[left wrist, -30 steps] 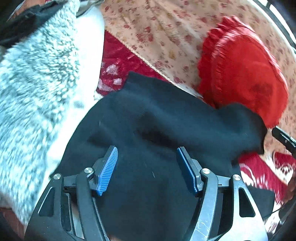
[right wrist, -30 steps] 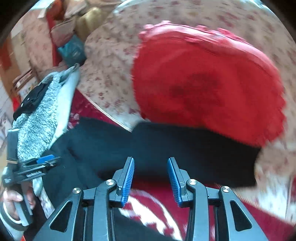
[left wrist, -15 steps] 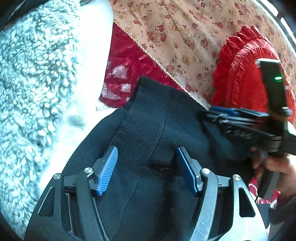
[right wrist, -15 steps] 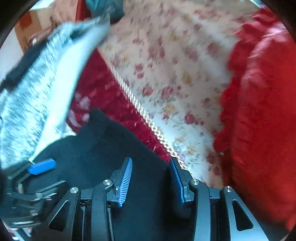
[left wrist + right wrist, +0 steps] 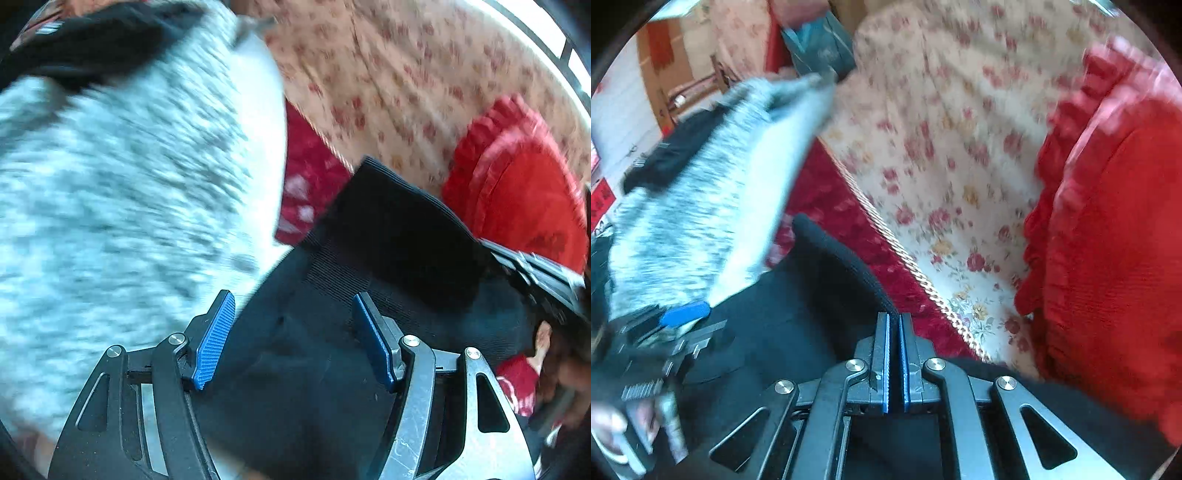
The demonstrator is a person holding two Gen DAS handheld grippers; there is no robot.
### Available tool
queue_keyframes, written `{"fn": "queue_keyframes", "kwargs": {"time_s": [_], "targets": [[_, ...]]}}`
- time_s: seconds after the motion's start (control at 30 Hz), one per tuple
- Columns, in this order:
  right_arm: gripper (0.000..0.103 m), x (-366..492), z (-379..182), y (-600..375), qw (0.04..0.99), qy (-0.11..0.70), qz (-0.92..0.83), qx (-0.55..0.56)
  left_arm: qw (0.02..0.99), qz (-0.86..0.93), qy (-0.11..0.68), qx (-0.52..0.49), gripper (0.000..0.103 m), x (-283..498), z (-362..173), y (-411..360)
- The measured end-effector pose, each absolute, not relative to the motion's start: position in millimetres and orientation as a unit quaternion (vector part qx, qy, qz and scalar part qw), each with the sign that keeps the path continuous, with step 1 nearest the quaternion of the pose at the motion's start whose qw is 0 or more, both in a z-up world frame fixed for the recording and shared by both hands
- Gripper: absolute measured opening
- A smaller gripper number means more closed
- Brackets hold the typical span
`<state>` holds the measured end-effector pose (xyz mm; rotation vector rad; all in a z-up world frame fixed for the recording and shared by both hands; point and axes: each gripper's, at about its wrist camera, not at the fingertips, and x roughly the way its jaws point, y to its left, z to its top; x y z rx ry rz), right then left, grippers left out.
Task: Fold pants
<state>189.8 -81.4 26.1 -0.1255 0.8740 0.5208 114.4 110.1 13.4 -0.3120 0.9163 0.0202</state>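
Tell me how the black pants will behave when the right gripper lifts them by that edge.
Probably floppy: the black pants lie in soft folds, so whatever hangs beyond the right gripper should sag and trail. The ribbed knit looks grippy rather than slick, so the shut pads likely hold. The left gripper stands open above the cloth, so that side would droop.

left gripper [image 5: 291, 332] spread wide; right gripper [image 5: 894, 325] pinched closed on fabric

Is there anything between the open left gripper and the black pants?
Nothing visible. The left gripper hovers open directly over the black knit pants; the fluffy grey garment lies beside its left finger, not between.
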Motion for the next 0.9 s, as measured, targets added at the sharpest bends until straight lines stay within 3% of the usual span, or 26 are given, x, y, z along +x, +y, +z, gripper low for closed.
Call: {"fn": "queue_keyframes", "kwargs": {"time_s": [0.2,0.4,0.53,0.6,0.63,0.7,0.73,0.9], "targets": [[0.004,91,62,-63,0.884,0.374,0.279,-0.022,0.900,0.032,0.403,-0.163,0.066,62,44,151],[0.004,17,15,-21,0.857,0.420,0.297,0.022,0.906,0.049,0.382,-0.177,0.066,29,63,169],[0.005,9,-27,-6,0.857,0.448,0.254,0.012,0.906,0.013,0.393,-0.157,0.066,22,60,142],[0.006,4,-19,-25,0.846,0.456,0.270,0.053,0.906,-0.005,0.400,-0.141,0.066,20,54,122],[0.008,2,-13,-35,0.847,0.452,0.273,0.066,0.903,-0.014,0.408,-0.132,0.066,21,49,110],[0.025,-6,6,-76,0.869,0.435,0.227,0.068,0.898,-0.040,0.421,-0.126,0.066,24,40,90],[0.028,-9,11,-96,0.879,0.429,0.200,0.066,0.895,-0.049,0.426,-0.122,0.066,25,37,81],[0.030,20,16,-195,0.888,0.442,0.075,0.103,0.886,-0.115,0.440,-0.093,0.066,27,28,30]]}}
